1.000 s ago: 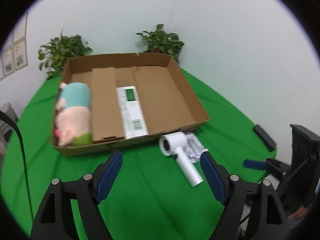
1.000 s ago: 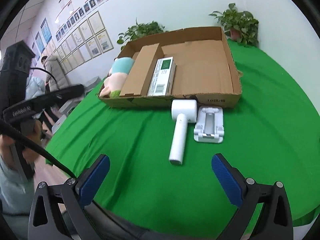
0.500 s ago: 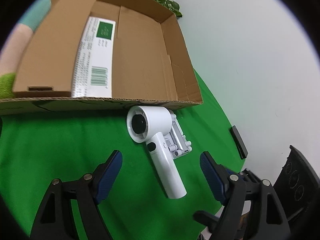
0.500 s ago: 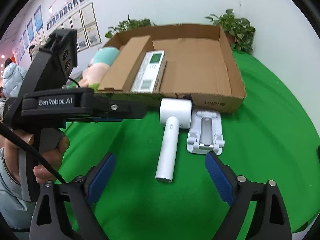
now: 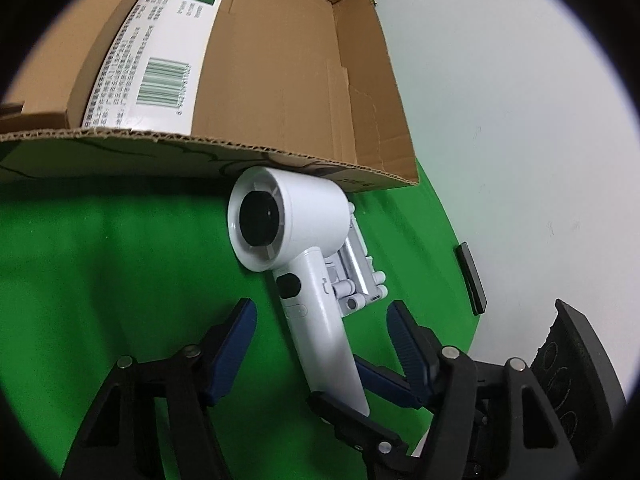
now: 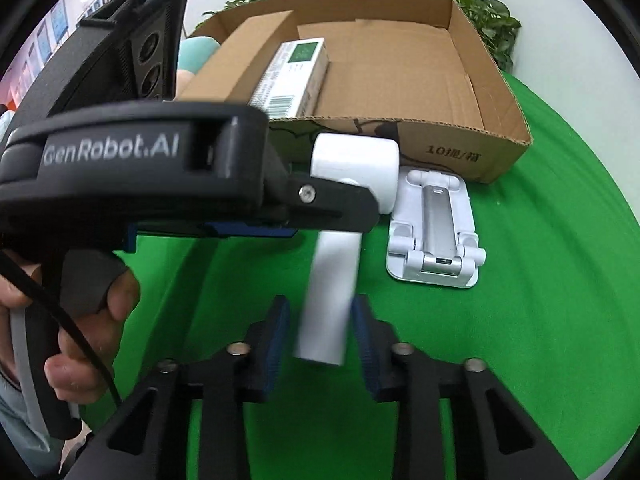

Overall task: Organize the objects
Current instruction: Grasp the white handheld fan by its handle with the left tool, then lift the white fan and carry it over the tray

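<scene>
A white hair dryer lies on the green table against the front wall of the cardboard box; it also shows in the right wrist view. My left gripper is open with the dryer's handle between its fingers. My right gripper is open, its fingers close on either side of the handle's end, not visibly touching. A white folding phone stand lies just right of the dryer. The box holds a white-and-green carton and a plush toy.
The left gripper's body and the hand holding it fill the left of the right wrist view. A flat black object lies at the table's right edge. Potted plants stand behind the box. A white wall is close on the right.
Both grippers have moved in toward the hair dryer, and each now has its handle between its fingers. The right gripper's fingers have narrowed around the handle's end.
</scene>
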Available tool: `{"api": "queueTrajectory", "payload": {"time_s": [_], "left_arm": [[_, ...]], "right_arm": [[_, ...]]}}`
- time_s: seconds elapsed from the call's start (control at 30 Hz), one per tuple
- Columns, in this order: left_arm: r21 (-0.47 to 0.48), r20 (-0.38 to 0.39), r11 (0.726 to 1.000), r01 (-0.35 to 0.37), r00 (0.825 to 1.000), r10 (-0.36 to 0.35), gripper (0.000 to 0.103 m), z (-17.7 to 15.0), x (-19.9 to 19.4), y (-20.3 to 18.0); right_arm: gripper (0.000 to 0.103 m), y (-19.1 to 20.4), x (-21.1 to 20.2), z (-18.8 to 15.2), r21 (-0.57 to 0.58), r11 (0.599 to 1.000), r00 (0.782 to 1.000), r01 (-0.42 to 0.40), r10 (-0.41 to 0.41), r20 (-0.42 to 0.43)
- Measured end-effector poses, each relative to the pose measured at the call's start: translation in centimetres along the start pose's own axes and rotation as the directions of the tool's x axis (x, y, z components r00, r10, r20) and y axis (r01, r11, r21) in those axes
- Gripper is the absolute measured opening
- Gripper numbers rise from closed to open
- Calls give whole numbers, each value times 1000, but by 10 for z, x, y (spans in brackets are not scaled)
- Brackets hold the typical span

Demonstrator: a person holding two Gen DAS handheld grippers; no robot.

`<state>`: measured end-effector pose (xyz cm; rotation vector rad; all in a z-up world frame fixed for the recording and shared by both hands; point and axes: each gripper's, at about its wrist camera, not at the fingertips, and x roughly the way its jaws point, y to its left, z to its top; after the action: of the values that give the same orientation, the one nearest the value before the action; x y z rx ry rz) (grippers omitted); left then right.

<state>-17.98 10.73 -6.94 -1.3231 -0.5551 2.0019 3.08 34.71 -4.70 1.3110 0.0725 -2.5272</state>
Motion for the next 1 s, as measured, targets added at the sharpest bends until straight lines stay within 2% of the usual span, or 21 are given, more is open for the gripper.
{"api": "queueTrajectory", "payload": {"time_s": [0.13, 0.2, 0.23, 0.43, 0.53, 0.67, 1.0], "left_arm": [[-12, -10, 1000, 13, 1000, -13, 66, -5, 3, 1], [-12, -32, 1000, 18, 999, -19, 56, -7, 4, 3], [-9, -44, 1000, 9, 999, -10, 54, -9, 4, 4], [-11, -62, 1000, 4, 998, -5, 53, -26, 0, 1], [-7, -54, 1000, -20, 998, 19, 50, -29, -6, -1], [-13, -45, 999, -32, 999, 31, 37, -30, -6, 5], [3, -41, 1000, -31, 999, 31, 36, -34, -10, 8]], "right_arm": [[26, 3, 0, -1, -12, 1000, 1000, 14, -14, -2], [26, 4, -1, -3, -12, 1000, 1000, 2, -2, -9], [26, 6, -2, -5, -17, 1000, 1000, -3, 3, -11], [25, 12, -17, -25, -25, 999, 999, -36, 36, -31], [26, 15, -20, -28, -33, 999, 999, -21, 20, -39], [29, 10, -7, -23, -5, 1000, 997, -27, 26, -73], [29, 16, -6, -22, -13, 1000, 998, -5, 4, -66]]}}
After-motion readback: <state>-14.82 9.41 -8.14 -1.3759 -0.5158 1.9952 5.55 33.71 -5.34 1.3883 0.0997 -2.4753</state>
